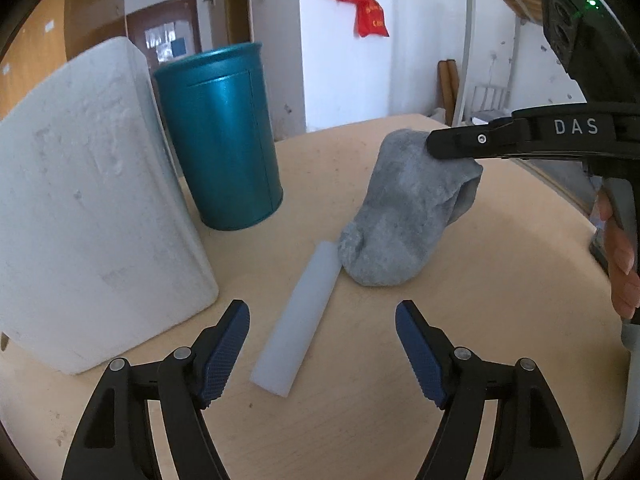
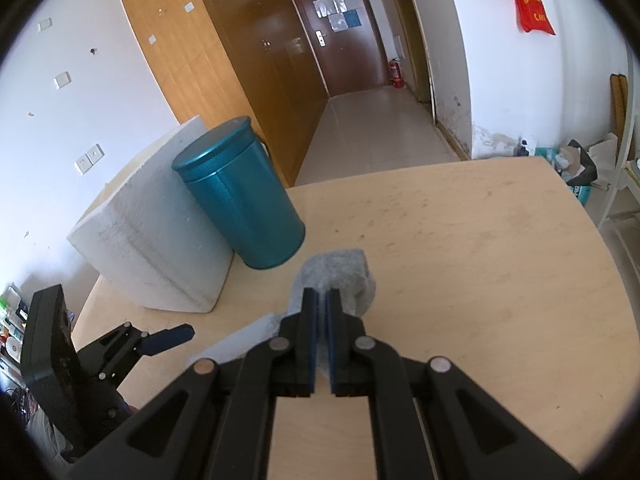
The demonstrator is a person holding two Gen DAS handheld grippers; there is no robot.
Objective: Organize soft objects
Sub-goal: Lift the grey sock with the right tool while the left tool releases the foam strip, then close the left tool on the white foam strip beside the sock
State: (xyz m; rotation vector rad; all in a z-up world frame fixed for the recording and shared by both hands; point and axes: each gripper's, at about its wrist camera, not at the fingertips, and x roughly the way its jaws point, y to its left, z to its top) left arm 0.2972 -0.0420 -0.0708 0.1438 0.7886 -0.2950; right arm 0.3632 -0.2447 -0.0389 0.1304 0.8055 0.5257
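A grey sock stands draped on the wooden table. Its upper end is pinched in my right gripper, and its lower end rests on the table. In the right wrist view the right gripper is shut on the sock. A white foam strip lies flat beside the sock's lower end. My left gripper hovers open over the near end of that strip, with nothing pressed between its blue pads. One blue finger of the left gripper shows at the lower left of the right wrist view.
A teal metal can stands upright at the back left, against a large white foam block. A hand holds the right gripper's handle at the right edge. The table's far edge drops to a tiled floor.
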